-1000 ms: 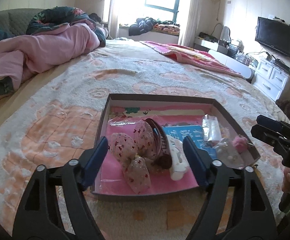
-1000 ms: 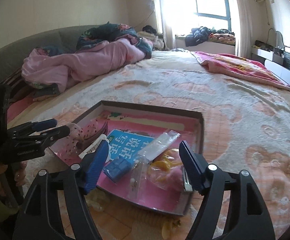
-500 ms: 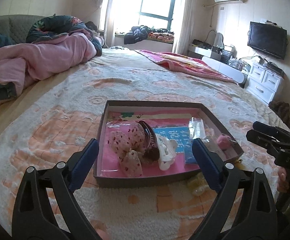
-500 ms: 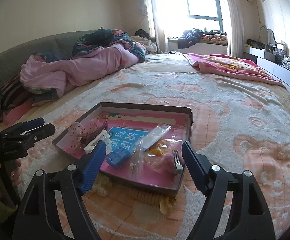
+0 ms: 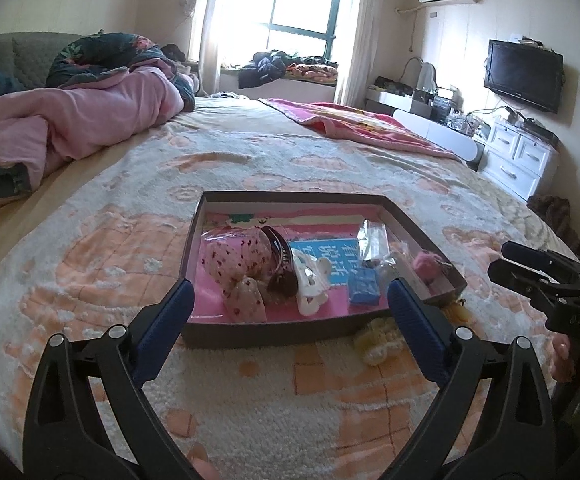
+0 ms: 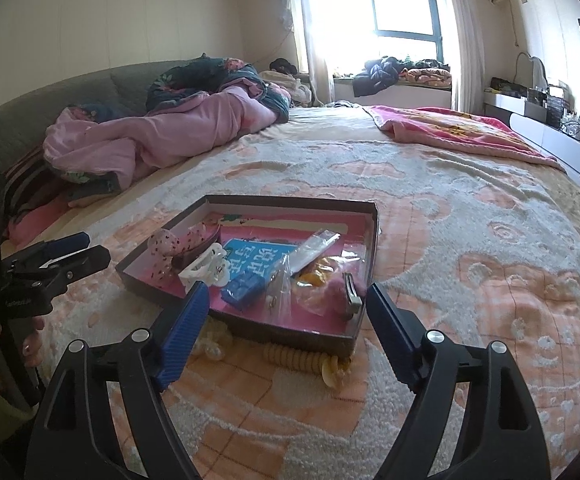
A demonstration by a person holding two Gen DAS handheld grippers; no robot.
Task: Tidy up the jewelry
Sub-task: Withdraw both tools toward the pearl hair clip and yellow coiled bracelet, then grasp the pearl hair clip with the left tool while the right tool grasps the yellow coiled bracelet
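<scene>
A shallow dark box (image 5: pixel 192 240) with a pink lining lies on the bed. It holds spotted pink bows (image 5: pixel 237 266), a brown hair claw (image 5: pixel 281 270), a white hair claw (image 5: pixel 310 282), a small blue box (image 5: pixel 364 287), clear bags (image 5: pixel 374 238) and a pink pom-pom (image 5: pixel 426 266). My left gripper (image 5: pixel 290 294) hovers before the box's near edge, jaws wide and nothing between them. My right gripper (image 6: pixel 287 294) stands open and empty at the box's (image 6: pixel 372 236) near right corner, above the blue box (image 6: pixel 243 292) and a metal clip (image 6: pixel 352 295).
Pale yellow spiral hair ties (image 6: pixel 298 358) lie on the blanket against the box's front wall, seen also as a yellow clump (image 5: pixel 378 344). A pink quilt (image 5: pixel 81 120) is piled at the left, a pink blanket (image 6: pixel 450 128) lies further back. A hand (image 6: pixel 29 340) holds the left gripper (image 6: pixel 93 246).
Both grippers have drawn back from the box, which now sits further away in each view. Their jaws stand wider. The yellow hair ties in front of the box have come into view.
</scene>
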